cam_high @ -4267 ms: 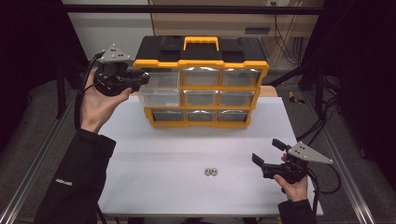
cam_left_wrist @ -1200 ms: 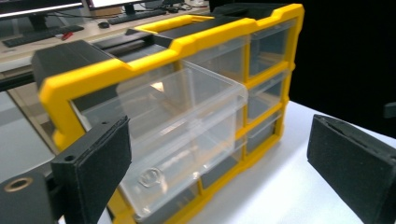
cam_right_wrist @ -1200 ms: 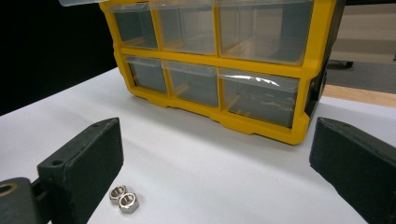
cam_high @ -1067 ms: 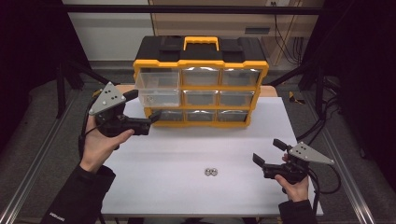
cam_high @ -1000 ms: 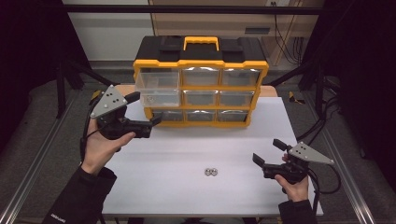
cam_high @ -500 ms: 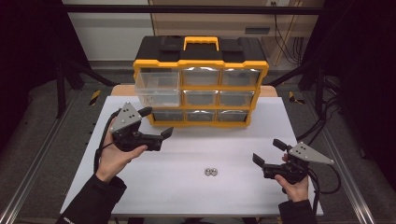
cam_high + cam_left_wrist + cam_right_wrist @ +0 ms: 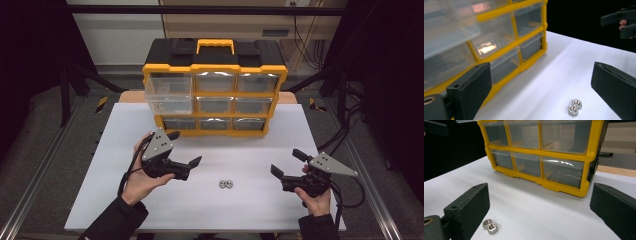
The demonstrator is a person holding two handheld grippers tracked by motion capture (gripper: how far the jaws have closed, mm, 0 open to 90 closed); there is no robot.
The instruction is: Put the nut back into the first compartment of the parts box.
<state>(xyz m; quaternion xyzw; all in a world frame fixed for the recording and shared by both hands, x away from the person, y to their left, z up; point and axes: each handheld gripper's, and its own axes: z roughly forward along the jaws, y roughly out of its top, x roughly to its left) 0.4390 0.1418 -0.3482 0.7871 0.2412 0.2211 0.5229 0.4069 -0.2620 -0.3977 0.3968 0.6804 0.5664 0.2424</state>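
Two nuts [image 7: 227,184] lie touching each other at lower centre of the high view, on the white table [image 7: 310,130], between the two hands. The left gripper [image 7: 186,149] hangs up and to the left of them, jaws spread wide and holding nothing, its nose aimed down-right toward the pair. In the left gripper view the nuts [image 7: 574,107] sit low in the frame, right of centre, between the two black jaws but nearer the right one, so the line of approach is close to set. The pair's long axis runs left to right across the high view. The right gripper [image 7: 286,163] rests at lower right, also spread and empty, about as far from the nuts as the left. In its own view the nuts [image 7: 489,225] lie at lower left, beside the left jaw.

Against half a second ago, the left gripper has dropped from beside the organizer [image 7: 215,85] toward the nuts. Its top-left drawer [image 7: 169,93] stands pulled out. The right hand hasn't stirred.
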